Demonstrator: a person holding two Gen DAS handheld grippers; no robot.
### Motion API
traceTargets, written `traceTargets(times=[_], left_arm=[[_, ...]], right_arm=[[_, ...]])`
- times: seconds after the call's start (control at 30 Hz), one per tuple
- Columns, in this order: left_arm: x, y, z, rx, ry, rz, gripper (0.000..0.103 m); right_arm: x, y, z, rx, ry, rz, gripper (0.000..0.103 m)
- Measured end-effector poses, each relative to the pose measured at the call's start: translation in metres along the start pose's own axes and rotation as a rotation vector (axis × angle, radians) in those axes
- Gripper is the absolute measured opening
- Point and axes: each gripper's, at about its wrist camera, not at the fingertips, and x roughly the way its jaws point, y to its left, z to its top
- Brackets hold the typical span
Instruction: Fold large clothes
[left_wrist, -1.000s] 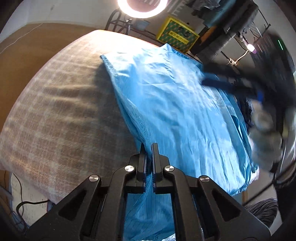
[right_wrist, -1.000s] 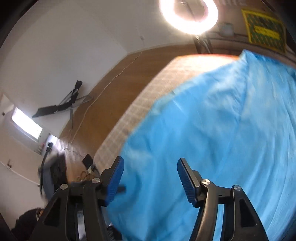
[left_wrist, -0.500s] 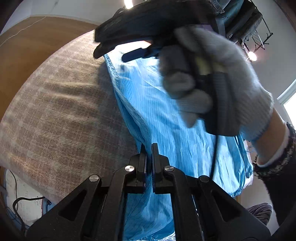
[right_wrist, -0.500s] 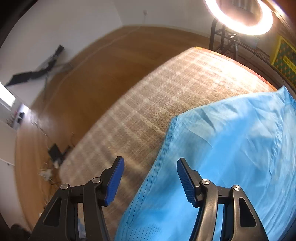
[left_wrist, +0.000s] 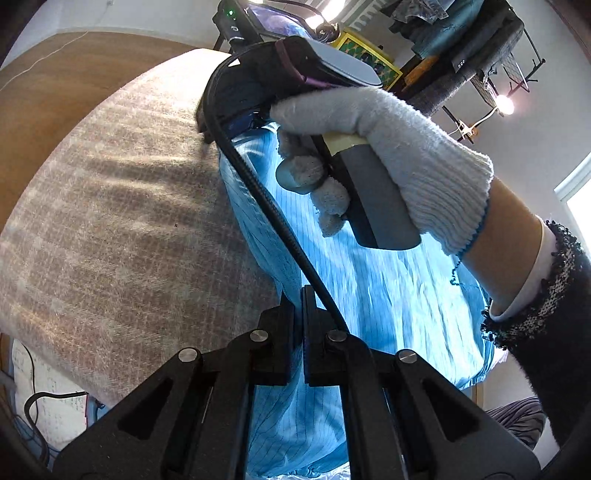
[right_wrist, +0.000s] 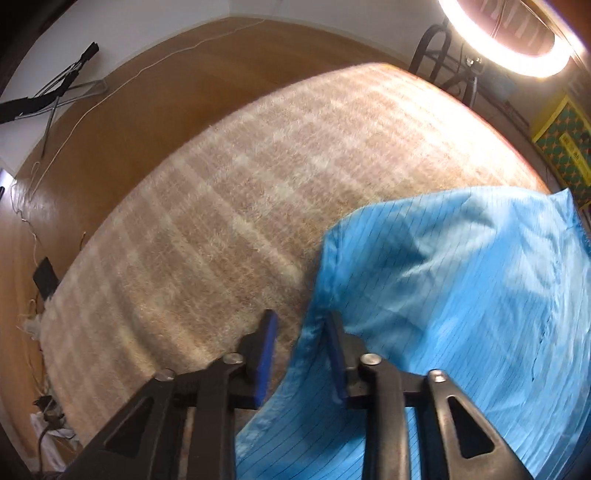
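A large light-blue garment (left_wrist: 388, 295) lies spread on a beige plaid blanket (left_wrist: 129, 221). My left gripper (left_wrist: 298, 295) is shut on the garment's near left edge. A white-gloved hand (left_wrist: 388, 147) holds the right gripper over the far left edge, pointing steeply down. In the right wrist view the right gripper (right_wrist: 300, 332) is closing. The garment's (right_wrist: 461, 295) hem stands between its blue pads (right_wrist: 266, 343), against the right one, with a gap still showing on the left. The blanket (right_wrist: 258, 184) lies under it.
A ring light (right_wrist: 517, 48) and a yellow-green box (right_wrist: 565, 147) stand beyond the blanket's far end. A clothes rack (left_wrist: 461, 48) is at the back right. Wooden floor with cables and a folded tripod (right_wrist: 55, 85) lies to the left.
The right gripper swung down to the garment's far left edge and its jaws narrowed around the hem. The left gripper kept still, shut on the cloth.
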Motion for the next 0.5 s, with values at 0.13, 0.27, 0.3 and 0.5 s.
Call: traceTargets(times=[0.13, 0.27, 0.3, 0.5], left_arm=[[-0.002, -0.011, 0.000, 0.017, -0.009, -0.005, 0.000], [-0.005, -0.026, -0.001, 0.039, -0.021, -0.016, 0.000], [-0.006, -0.032, -0.001, 0.048, -0.024, -0.020, 0.000], [-0.011, -0.074, -0.005, 0.129, -0.033, -0.048, 0.000]], right_arm=[[-0.006, -0.016, -0.007, 0.043, -0.039, 0.033, 0.000], [-0.034, -0.049, -0.021, 0.153, -0.146, 0.156, 0.000], [-0.042, -0.059, -0.026, 0.192, -0.170, 0.193, 0.000], [-0.092, -0.120, -0.065, 0.321, -0.353, 0.332, 0.000]])
